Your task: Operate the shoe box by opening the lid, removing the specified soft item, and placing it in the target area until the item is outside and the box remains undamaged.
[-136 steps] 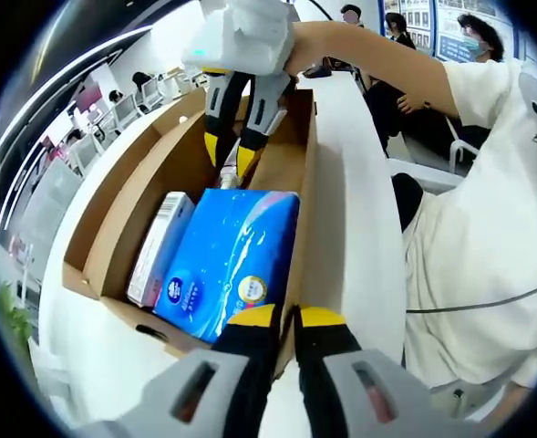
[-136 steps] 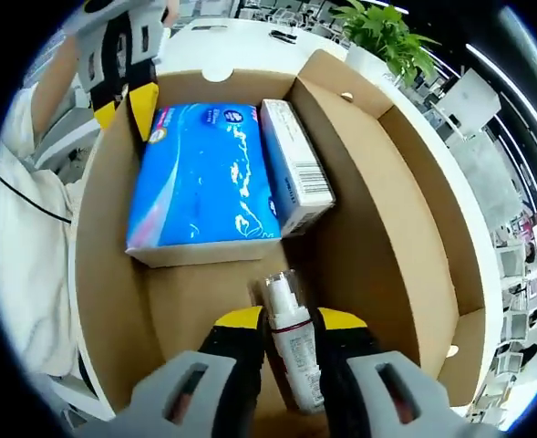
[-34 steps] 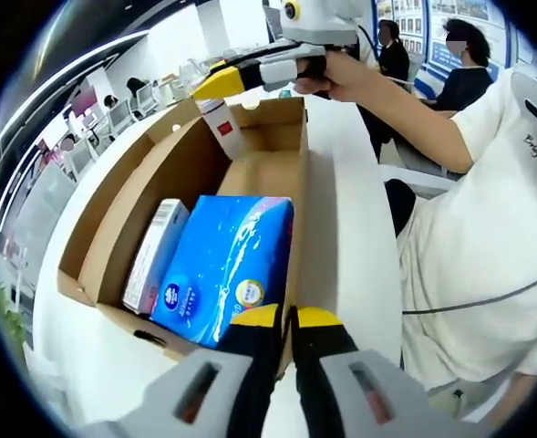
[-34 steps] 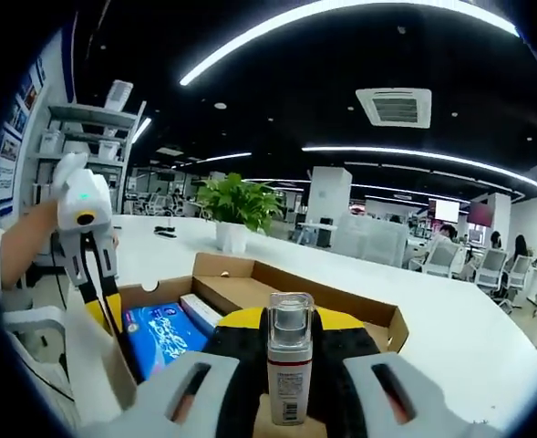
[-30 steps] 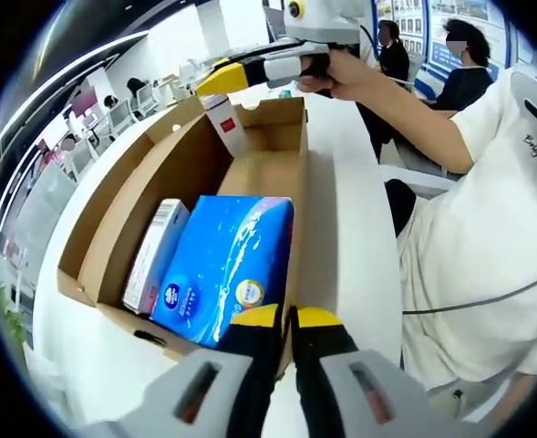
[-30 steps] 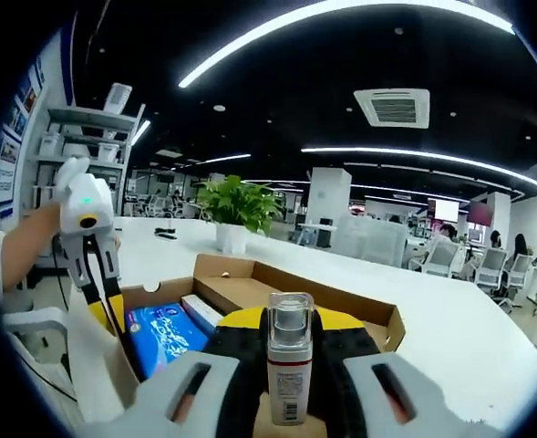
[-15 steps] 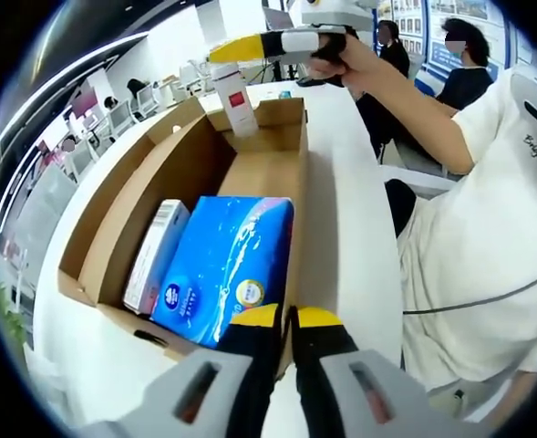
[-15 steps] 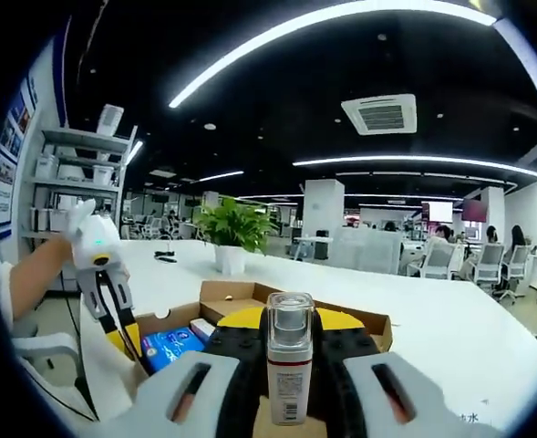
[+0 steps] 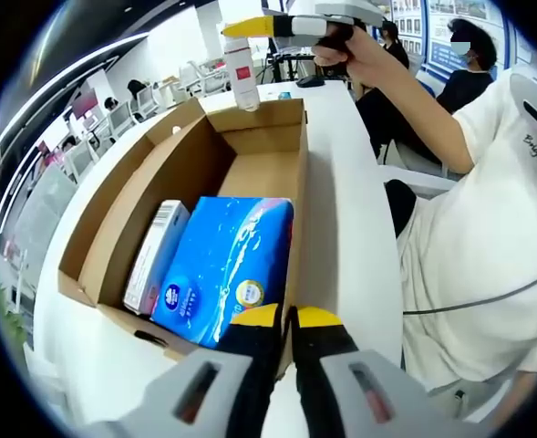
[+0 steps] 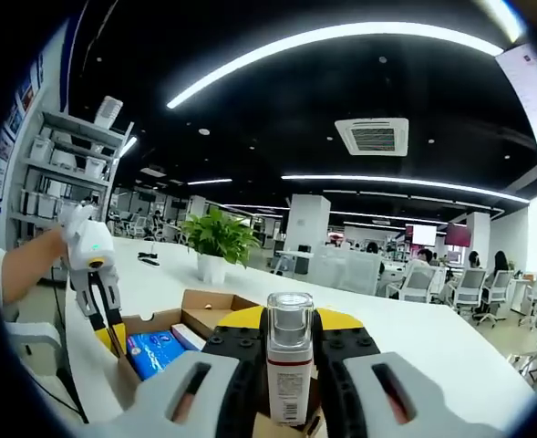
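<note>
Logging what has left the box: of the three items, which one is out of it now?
The white spray bottle, shut in the right gripper and held above the box. The blue tissue pack and the narrow white carton lie inside.

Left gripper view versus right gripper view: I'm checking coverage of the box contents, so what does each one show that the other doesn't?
The left gripper view alone looks down onto the bare box floor and shows the person's white shirt. The right gripper view alone shows a potted plant and ceiling lights. Both show the cardboard box, the blue tissue pack beside the white carton, and the spray bottle clamped in the right gripper.
</note>
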